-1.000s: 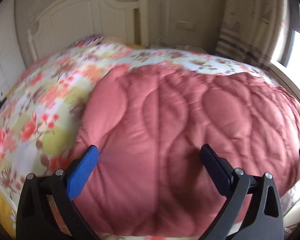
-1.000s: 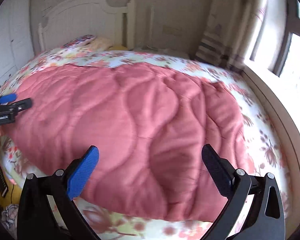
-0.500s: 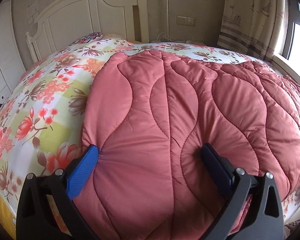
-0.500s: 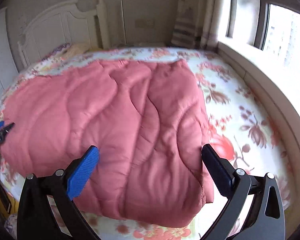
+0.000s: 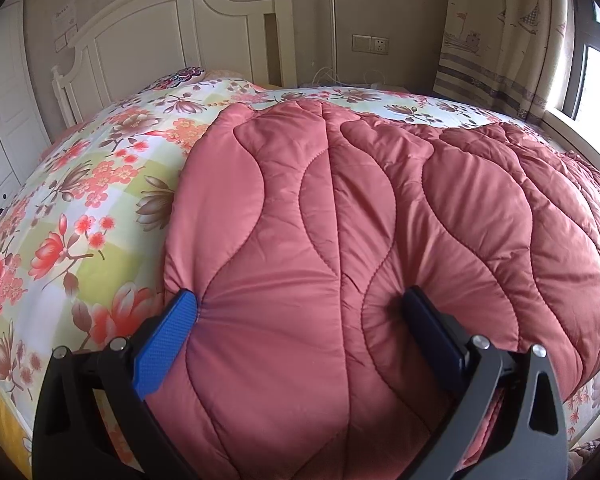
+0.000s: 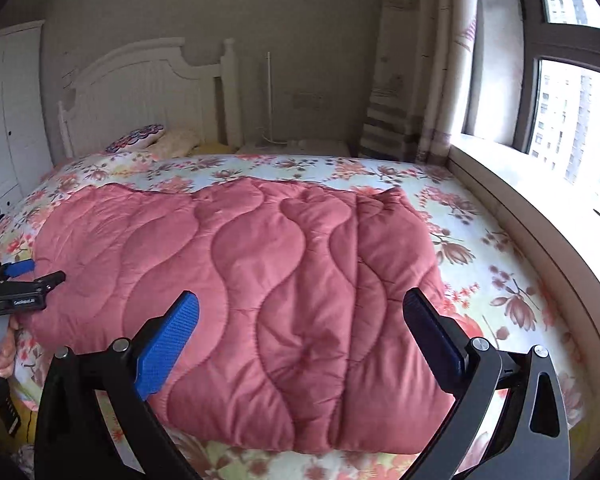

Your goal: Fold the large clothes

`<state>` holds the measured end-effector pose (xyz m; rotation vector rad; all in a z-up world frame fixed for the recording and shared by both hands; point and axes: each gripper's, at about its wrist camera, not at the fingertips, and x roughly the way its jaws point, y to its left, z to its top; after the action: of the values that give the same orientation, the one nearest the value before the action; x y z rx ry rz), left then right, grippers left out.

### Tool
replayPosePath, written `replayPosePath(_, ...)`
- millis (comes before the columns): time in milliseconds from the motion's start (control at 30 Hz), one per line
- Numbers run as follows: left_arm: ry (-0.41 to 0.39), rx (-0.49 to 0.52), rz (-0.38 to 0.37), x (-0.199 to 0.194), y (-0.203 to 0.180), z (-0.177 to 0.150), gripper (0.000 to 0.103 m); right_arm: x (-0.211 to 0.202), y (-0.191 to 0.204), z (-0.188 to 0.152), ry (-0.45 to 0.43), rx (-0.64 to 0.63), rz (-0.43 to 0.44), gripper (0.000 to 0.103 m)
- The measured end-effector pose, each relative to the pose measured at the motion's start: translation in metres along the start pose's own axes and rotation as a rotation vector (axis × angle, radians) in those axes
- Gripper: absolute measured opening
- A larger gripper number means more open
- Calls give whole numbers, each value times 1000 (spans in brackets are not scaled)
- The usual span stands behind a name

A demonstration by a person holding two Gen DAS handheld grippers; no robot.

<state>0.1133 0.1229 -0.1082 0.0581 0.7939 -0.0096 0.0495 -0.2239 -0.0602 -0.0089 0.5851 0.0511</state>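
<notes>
A: It is a bedroom. There is a bed (image 6: 500,264) with a flowery sheet, a white headboard (image 5: 168,36), a curtain (image 5: 496,32) and a big window (image 6: 572,92).

B: Where is the big thing to fold?

A: A pink puffy quilt (image 6: 260,264) lies on the bed. In the right wrist view it looks folded into a thick block, with flowery sheet showing on every side of it.

B: What does the left hand-held gripper (image 5: 300,304) do?

A: Its two fingers are wide apart. Both tips push into the near edge of the quilt, and the cloth puckers where they touch. The quilt bulges up between them. It is not pinched tight.

B: And the right hand-held gripper (image 6: 300,308)?

A: Its fingers are spread wide too. It hangs above the near right part of the quilt. I cannot tell if it touches the cloth.

B: Can you see a person?

A: Only some fingers of a hand (image 6: 4,354), at the left edge of the right wrist view, holding the other tool.
</notes>
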Motion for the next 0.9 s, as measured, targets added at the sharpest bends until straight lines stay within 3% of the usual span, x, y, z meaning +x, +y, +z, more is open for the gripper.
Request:
replayPosePath(133,-3,3,6,-1,-2,0,101,14,24,-4,41,-38,32,98)
replayPosePath(233,-5,1,2,-1,-1,0,101,47,29,-21,144,-56,31,98)
replayPosePath(367,26,-6,3,-5,-1,5,101,55,26,-25,167,-53,49,99)
replayPosePath(433,53,-62,-12,-15,2,16,101,56,26,-26,173,-55,48,99)
replayPosePath(500,5,-90,-83,-35,-3,34,101,56,27,-28,166,-54,45,99)
replayPosePath(600,-58,-2,-66,-48,-33,59,101,56,28,-28,166,-55,43,99)
replayPosePath(733,-21,128,-33,-8,-87,89,101,56,27,-27,166,-58,48,99)
replayPosePath(833,50,152,-9,36,-108,90,101,54,27,-27,167,-60,53,99)
replayPosePath(900,48,148,-17,52,-109,83,101,51,25,-26,175,-59,62,99)
